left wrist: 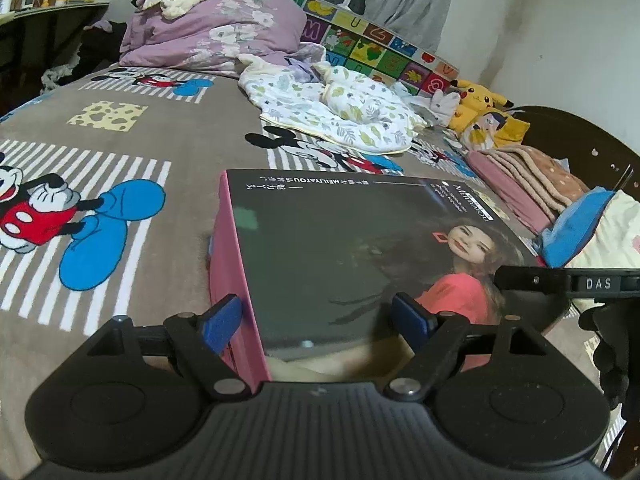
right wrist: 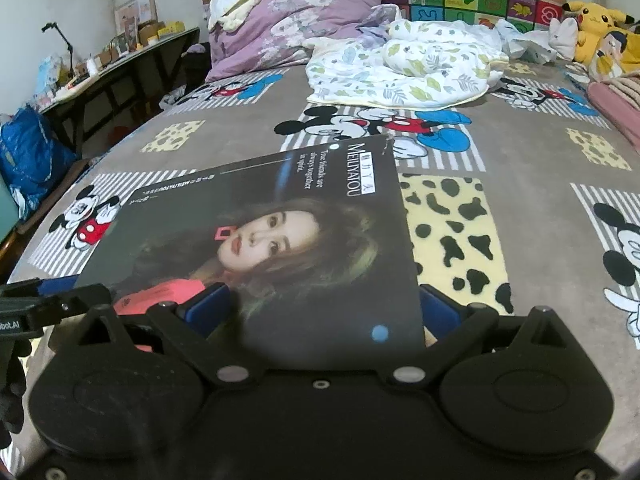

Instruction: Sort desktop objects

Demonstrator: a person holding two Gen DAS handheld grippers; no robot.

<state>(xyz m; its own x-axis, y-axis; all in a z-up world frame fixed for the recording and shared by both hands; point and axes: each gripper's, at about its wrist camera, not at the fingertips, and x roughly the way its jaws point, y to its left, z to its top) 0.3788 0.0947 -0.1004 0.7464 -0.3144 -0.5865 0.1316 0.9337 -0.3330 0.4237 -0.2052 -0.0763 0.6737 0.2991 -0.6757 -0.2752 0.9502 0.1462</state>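
I see both grippers, left [left wrist: 318, 316] and right [right wrist: 320, 312], with fingers spread wide, flanking the glossy rectangular box [left wrist: 340, 248] on the fleece bed [left wrist: 192, 152].

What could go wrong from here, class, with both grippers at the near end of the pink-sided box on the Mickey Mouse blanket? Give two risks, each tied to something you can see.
1. The left gripper and right gripper straddle only the near end of the box; lifted from there, its far end may sag or slip.
2. The blanket is soft, so the box may tilt when pushed.
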